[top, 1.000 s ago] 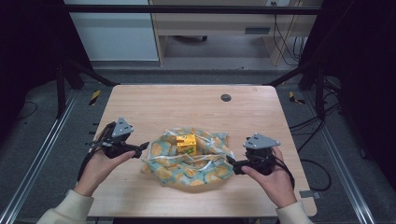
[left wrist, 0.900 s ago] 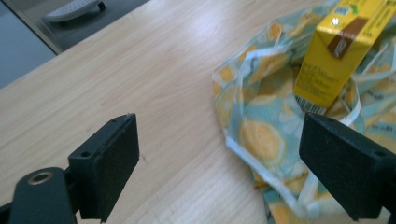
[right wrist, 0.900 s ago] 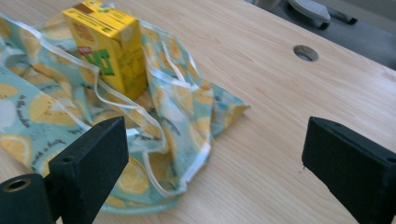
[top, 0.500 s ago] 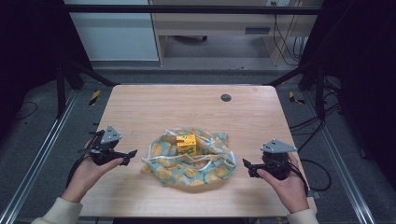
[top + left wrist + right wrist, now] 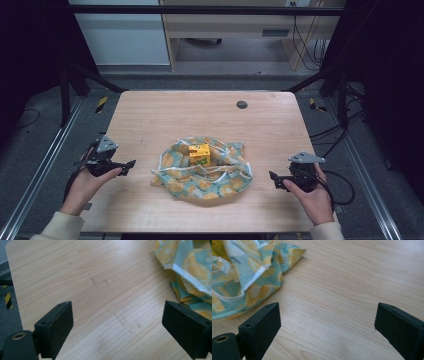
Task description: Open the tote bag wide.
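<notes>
— Where is the thing being worked on?

— The crumpled teal cloth bag printed with yellow lemon slices [image 5: 202,172] lies a little toward the person's side of the middle of the pale wooden table [image 5: 165,112]. It is flattened and rumpled, with white strap handles [image 5: 165,161] looping out at its left and lower edges. A small yellow carton with green print [image 5: 199,154] stands upright on the bag's upper middle, resting among the folds.

— And the grippers?

— Both are off the bag. The left gripper [image 5: 129,164] is held low over the table just left of the bag, pointing toward it, with a gap of bare wood between its tips and the nearest strap. In the left gripper view its jaws stand wide apart with nothing between them but wood grain; the bag's edge [image 5: 190,267] shows at the upper right, beyond the right-hand jaw.

— The other one?

— The right gripper [image 5: 273,178] hangs near the table's right front, pointing left at the bag, a little apart from its right edge. Its jaws are likewise spread wide and hold nothing. In the right gripper view the bag's corner [image 5: 249,272] lies at the upper left, above the left-hand jaw, not touching it.

— Anything else on the table?

— A small dark round grommet [image 5: 242,104] sits in the tabletop near the far edge, well apart from the bag. Each gripper carries a grey three-cornered plate on top, and a black cable trails from the right one past the table's edge.
</notes>
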Demonstrator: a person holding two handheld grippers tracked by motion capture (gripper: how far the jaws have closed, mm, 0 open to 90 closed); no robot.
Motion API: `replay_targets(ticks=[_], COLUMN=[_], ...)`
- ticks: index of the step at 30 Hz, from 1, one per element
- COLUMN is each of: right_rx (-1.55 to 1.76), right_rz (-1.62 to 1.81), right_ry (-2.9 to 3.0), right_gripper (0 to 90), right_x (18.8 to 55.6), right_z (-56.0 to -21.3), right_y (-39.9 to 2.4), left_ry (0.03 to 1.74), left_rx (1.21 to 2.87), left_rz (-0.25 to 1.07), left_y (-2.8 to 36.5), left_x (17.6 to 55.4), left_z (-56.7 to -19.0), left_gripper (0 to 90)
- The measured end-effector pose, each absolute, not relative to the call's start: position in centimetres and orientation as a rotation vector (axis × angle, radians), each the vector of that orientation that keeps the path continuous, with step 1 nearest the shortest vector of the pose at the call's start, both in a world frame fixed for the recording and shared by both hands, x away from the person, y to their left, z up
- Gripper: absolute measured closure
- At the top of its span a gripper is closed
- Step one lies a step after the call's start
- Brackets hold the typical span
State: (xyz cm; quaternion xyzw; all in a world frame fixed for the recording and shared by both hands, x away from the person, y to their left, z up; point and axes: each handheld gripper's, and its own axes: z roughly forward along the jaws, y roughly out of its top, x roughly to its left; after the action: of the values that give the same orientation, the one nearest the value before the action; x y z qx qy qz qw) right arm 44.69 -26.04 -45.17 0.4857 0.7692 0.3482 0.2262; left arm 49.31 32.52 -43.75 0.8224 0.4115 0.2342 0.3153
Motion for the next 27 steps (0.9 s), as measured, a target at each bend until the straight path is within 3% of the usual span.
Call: replay_targets(ticks=[18, 27], right_rx=[1.481, 1.563], right_rz=[0.946, 0.911], right_ry=[2.129, 2.006], right_gripper=[5.0, 9.8], right_x=[47.8, 48.5], right_z=[-47.4, -48.7], right_y=[-25.7, -25.8], left_ry=[1.177, 1.184], left_rx=[2.172, 2.188], left_rz=[0.606, 0.626], left_y=[32.6, 33.0], left_x=[50.5, 50.0], left_z=[-47.0, -48.8], left_gripper=[8.1, 6.5])
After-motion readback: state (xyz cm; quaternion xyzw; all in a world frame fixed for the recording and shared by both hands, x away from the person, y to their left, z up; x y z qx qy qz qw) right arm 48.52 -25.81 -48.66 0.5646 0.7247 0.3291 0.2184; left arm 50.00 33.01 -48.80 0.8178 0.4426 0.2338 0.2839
